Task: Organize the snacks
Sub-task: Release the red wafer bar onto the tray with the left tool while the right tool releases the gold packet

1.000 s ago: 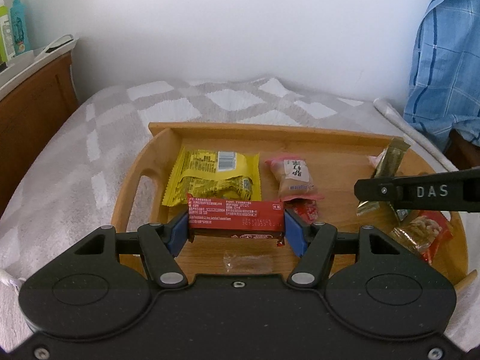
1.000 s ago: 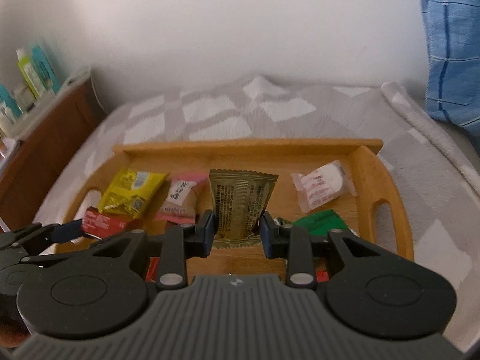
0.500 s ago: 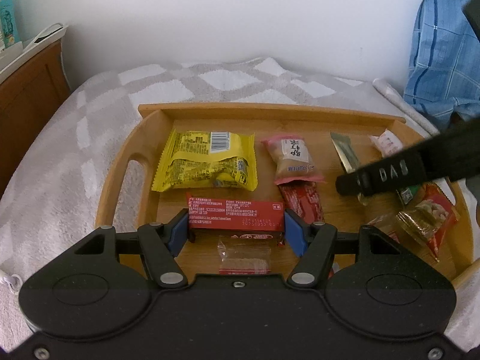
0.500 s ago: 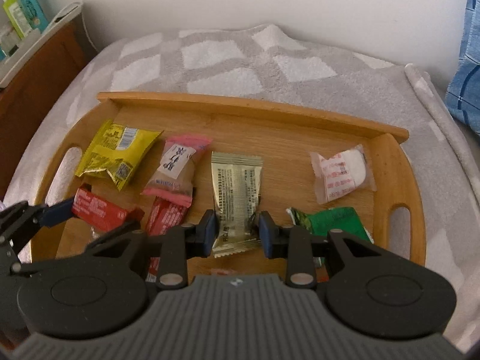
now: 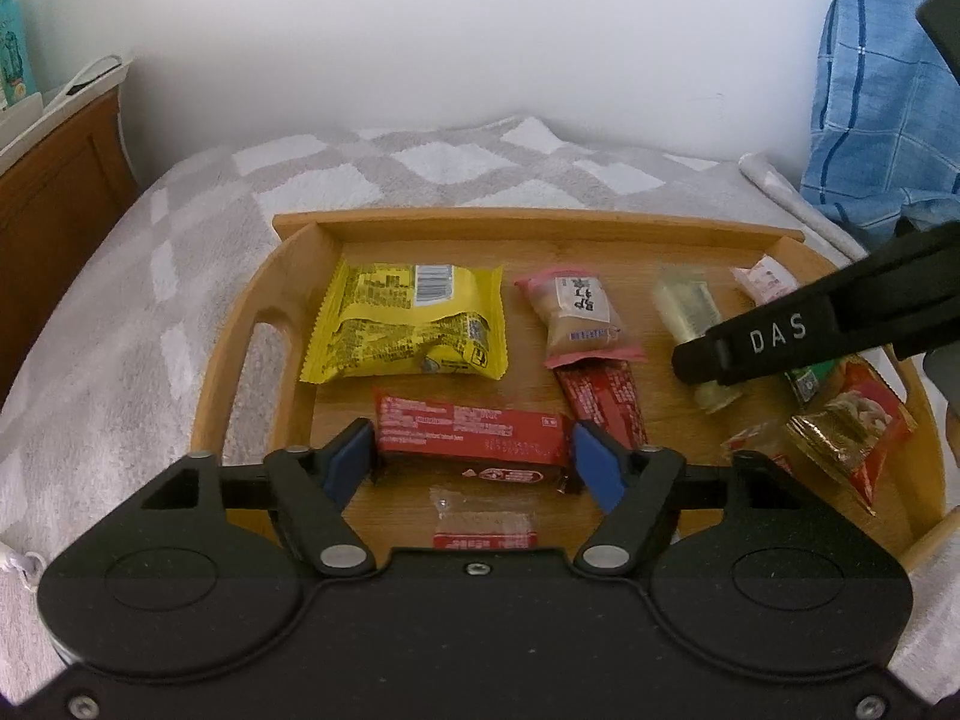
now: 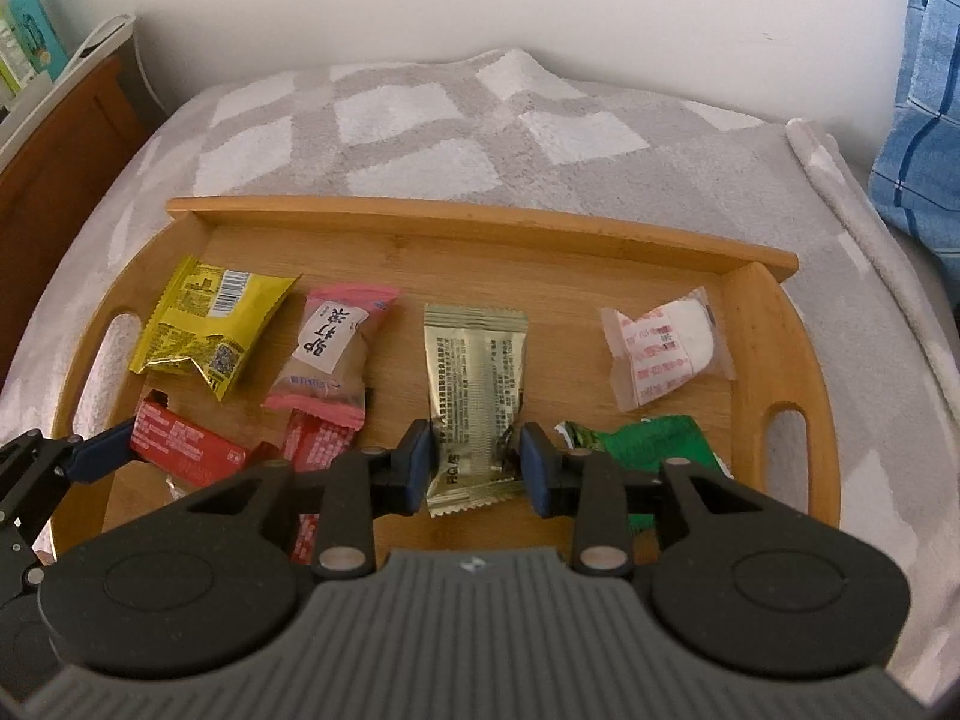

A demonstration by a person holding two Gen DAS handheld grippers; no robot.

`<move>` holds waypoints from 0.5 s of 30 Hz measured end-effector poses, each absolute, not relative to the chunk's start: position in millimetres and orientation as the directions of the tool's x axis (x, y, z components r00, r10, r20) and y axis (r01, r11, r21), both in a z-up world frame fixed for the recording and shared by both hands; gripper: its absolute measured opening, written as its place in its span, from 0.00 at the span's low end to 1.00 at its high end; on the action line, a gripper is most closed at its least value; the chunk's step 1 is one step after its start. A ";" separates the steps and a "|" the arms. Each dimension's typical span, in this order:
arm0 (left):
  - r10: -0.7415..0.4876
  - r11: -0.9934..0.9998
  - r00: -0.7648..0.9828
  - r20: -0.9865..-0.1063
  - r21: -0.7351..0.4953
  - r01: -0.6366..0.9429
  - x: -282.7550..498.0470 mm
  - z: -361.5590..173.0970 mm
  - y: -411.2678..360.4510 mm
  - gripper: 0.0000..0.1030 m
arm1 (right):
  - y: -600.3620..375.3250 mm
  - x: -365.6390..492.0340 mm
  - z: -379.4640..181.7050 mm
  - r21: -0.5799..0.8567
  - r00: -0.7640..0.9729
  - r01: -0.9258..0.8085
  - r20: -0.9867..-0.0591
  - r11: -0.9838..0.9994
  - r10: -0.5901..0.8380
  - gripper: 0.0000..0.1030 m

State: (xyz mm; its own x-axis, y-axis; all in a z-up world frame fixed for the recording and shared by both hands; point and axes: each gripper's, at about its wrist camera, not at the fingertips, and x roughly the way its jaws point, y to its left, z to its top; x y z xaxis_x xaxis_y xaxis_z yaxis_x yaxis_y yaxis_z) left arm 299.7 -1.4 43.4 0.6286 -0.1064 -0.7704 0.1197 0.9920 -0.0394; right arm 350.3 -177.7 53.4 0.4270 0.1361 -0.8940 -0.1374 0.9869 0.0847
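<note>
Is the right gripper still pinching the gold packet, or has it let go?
Apart. In the right wrist view the right gripper is opening, and a gap shows between its right pad and the gold packet, which lies flat on the wooden tray.

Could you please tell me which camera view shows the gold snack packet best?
The right wrist view: the gold packet lies flat and whole on the tray, between the opening right gripper pads. In the left wrist view it is blurred and partly hidden behind the right gripper's finger.
</note>
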 end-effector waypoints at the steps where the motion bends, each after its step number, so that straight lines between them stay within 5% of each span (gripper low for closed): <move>1: -0.108 0.992 0.633 -0.767 -0.040 0.120 298.5 45.3 -0.7 0.76 | -178.0 347.9 54.6 0.087 0.435 -0.145 -0.889 0.986 0.142 0.54; 15: -0.130 0.986 0.684 -0.718 -0.023 0.163 247.2 80.9 3.5 0.93 | -186.8 286.8 93.0 0.130 0.550 -0.177 -0.809 0.975 0.208 0.81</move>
